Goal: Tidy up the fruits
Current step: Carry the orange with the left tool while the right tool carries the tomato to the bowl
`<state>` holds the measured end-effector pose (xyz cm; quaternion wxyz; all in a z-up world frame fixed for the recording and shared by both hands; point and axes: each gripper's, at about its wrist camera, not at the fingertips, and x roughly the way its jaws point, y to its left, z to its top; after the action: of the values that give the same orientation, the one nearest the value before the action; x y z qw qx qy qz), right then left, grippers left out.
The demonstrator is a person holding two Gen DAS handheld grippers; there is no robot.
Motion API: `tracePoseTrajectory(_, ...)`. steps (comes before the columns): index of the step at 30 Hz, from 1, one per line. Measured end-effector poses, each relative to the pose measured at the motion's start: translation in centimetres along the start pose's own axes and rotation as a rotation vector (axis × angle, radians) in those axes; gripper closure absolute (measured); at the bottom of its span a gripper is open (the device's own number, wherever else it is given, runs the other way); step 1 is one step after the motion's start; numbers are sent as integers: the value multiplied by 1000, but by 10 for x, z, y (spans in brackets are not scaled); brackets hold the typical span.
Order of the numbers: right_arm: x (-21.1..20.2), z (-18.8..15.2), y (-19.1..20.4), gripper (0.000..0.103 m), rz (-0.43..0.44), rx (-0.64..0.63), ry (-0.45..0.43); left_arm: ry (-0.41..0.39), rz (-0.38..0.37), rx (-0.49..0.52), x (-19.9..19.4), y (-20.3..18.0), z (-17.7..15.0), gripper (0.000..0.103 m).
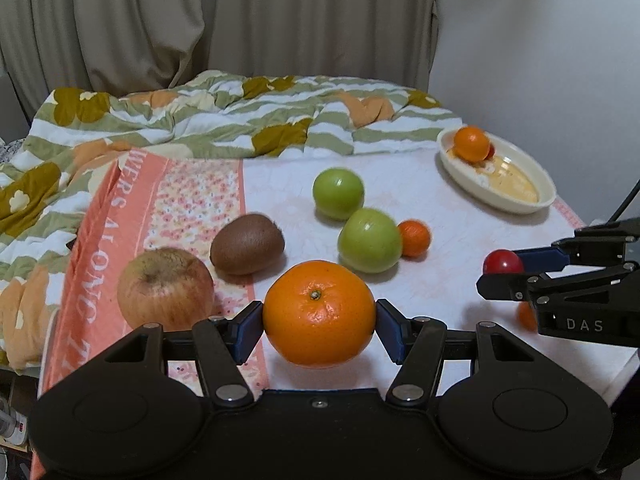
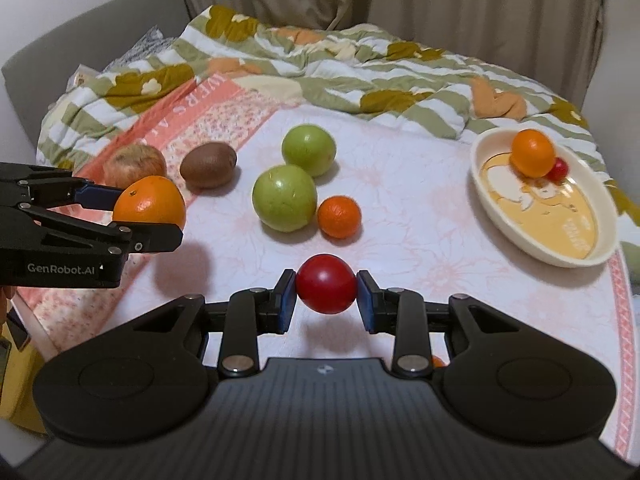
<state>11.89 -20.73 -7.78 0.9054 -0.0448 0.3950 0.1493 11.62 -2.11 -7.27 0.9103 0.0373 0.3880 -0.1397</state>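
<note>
Plainly, both fruits are in the carry step: the big orange [image 1: 319, 313] sits clenched between the blue pads of the left gripper [image 1: 319, 320], and the small red fruit [image 2: 326, 284], glossy and nearly a perfect ball, is pinched at its widest girth by the right gripper [image 2: 326, 294], a soft shadow beneath it suggesting it is clear of the cloth. The likely goal is the cream oval dish [image 2: 496, 204] at the far right, which already holds a smaller orange [image 2: 533, 153] touching a second little red fruit [image 2: 559, 169]; so the next move, as I judge it, calls for carrying each fruit across and lowering it into the bare yellow-printed part of the dish before letting go, since round, smooth fruits will roll on a glazed slope. The orange's skin is pebbled and matte with a green stem button on top; the grip looks firm on both sides. Outward on the pale floral tablecloth [image 1: 460, 216] lie two smooth green apples [image 1: 369, 240], the nearer touching a small mandarin [image 1: 414, 237], then a fuzzy brown kiwi [image 1: 247, 243] and a dull, wrinkled reddish apple [image 1: 165, 289]. Behind them a rumpled green-and-white blanket [image 1: 224, 120] meets beige curtains [image 1: 200, 20].
</note>
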Motion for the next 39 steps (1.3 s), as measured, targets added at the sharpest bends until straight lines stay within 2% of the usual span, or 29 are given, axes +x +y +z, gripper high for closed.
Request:
tracePoseTrajectory(6,-48,8,-12,56,-51,68,-31,-39,-20,3,-30,-16,17,39)
tracePoseTrajectory(12,-83,13,-35,55,-117,82,-37,-85,-46,13,-46,-35,37,39)
tracePoseTrajectory(19,-112,16,-82,55,-122,131,-48,-132,-28,14,-53,-73,57,39)
tracePoseTrajectory(29,-123,31,-158,56,-86,59,-65,-167,34,-63,-37,-139,87,39)
tracePoseTrajectory(39,-97,53,-233,55,-69,6,-41,-157,80,-116,8,-188,117,39)
